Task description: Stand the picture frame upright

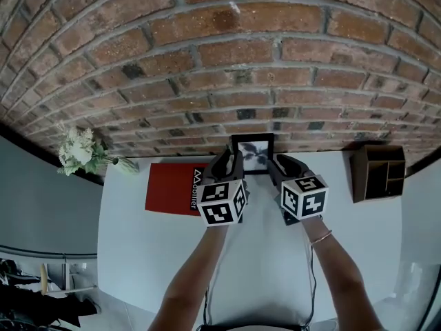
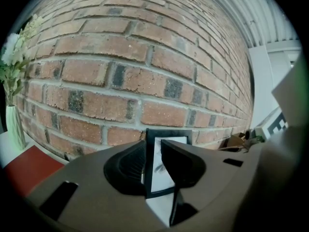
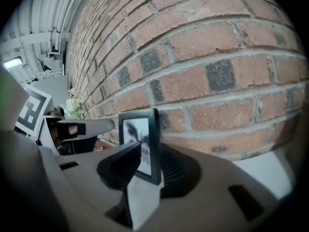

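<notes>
picture frame [image 1: 252, 153] upright by wall [image 1: 220, 61], left tongs [image 1: 233, 158], right tongs [image 1: 275, 161] parted astride edges

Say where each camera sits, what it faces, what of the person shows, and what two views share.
Head view: on the head, looking down at table, brick wall; forearms, left tool, right tool.
Left gripper view: on left tool, facing wall; its jaws.
Right gripper view: on right tool, facing wall; its jaws, left tool.
Both gripper views share: upright picture frame between jaws.

Black picture frame [image 1: 251, 154] stands upright on white table [image 1: 138, 254] against brick wall [image 1: 220, 61].
</notes>
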